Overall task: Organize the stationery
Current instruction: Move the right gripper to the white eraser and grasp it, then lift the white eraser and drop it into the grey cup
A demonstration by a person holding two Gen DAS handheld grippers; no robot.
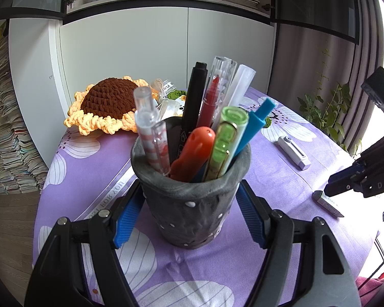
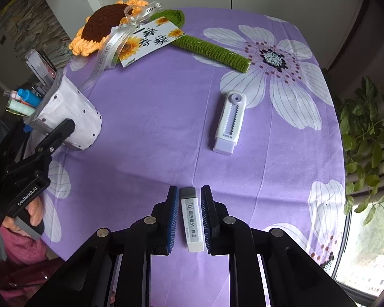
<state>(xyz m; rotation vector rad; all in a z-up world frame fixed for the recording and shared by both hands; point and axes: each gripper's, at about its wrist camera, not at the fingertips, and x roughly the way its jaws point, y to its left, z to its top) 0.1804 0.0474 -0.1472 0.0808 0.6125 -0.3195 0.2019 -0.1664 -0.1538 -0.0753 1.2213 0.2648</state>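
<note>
A dark grey pen cup (image 1: 192, 202) full of pens and markers stands on the purple flowered tablecloth (image 1: 281, 204). My left gripper (image 1: 190, 215) is shut on the cup, one blue pad on each side. It also shows in the right wrist view (image 2: 69, 112), at the left. A white sleeved eraser (image 2: 192, 220) lies flat between the fingers of my right gripper (image 2: 190, 202). The pads stand close on both sides with small gaps, so it is open around the eraser. The eraser also shows in the left wrist view (image 1: 327, 203). A white correction tape (image 2: 229, 122) lies further out.
A crocheted sunflower (image 2: 102, 28) with a green stem, ribbon and card lies at the table's far side. A potted plant (image 2: 366, 133) stands past the right edge. White cabinets (image 1: 166, 48) stand behind, stacked papers (image 1: 2, 128) at the left.
</note>
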